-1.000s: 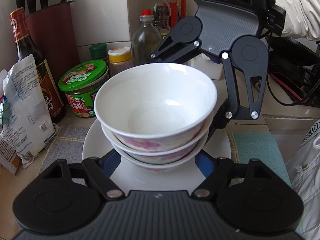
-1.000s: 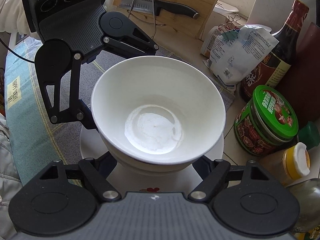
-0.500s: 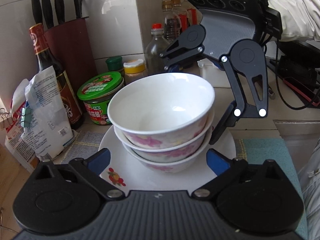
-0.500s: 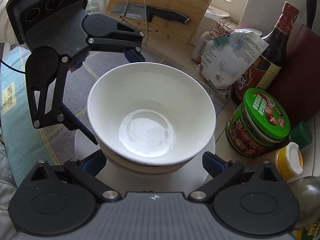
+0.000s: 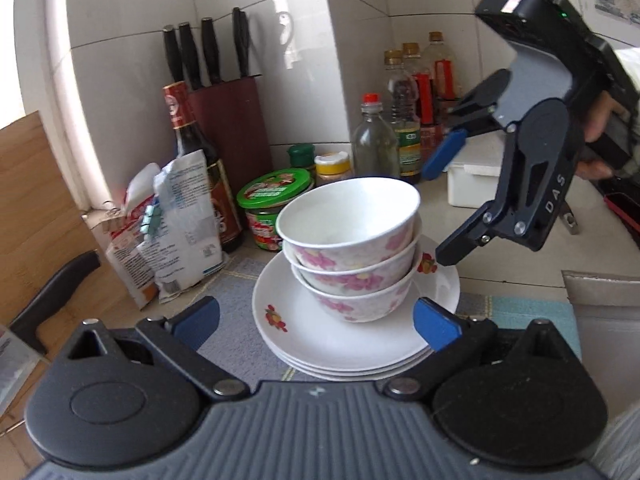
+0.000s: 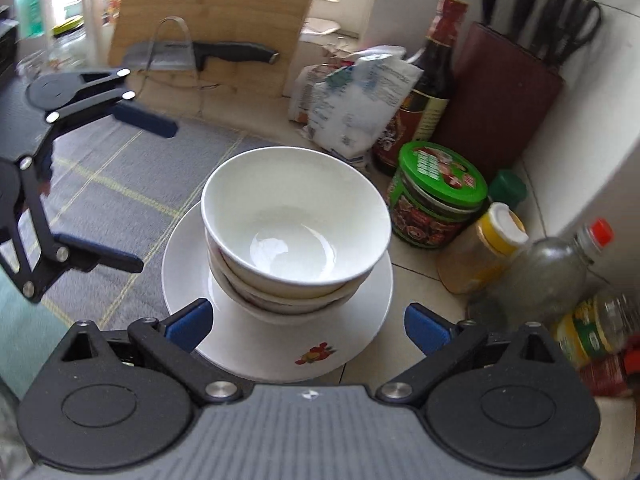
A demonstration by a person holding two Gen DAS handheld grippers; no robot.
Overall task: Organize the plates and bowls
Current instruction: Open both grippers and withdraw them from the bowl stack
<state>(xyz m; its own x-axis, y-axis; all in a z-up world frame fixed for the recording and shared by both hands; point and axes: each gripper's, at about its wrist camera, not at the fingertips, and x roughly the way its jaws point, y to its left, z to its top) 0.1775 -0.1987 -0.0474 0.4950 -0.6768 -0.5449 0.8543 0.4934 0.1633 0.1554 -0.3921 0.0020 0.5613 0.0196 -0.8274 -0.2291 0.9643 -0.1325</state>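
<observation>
Each wrist view looks forward and downward past its own open jaws, from close range and opposite sides, at the shared bowl stack (image 5: pixel 352 248) (image 6: pixel 296 236) on the plates (image 5: pixel 344 344) (image 6: pixel 260 344); each sees the other's jaws beyond.

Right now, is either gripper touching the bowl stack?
No. The left gripper and right gripper both stand open and clear of the bowl stack, which sits free on the plates.
</observation>
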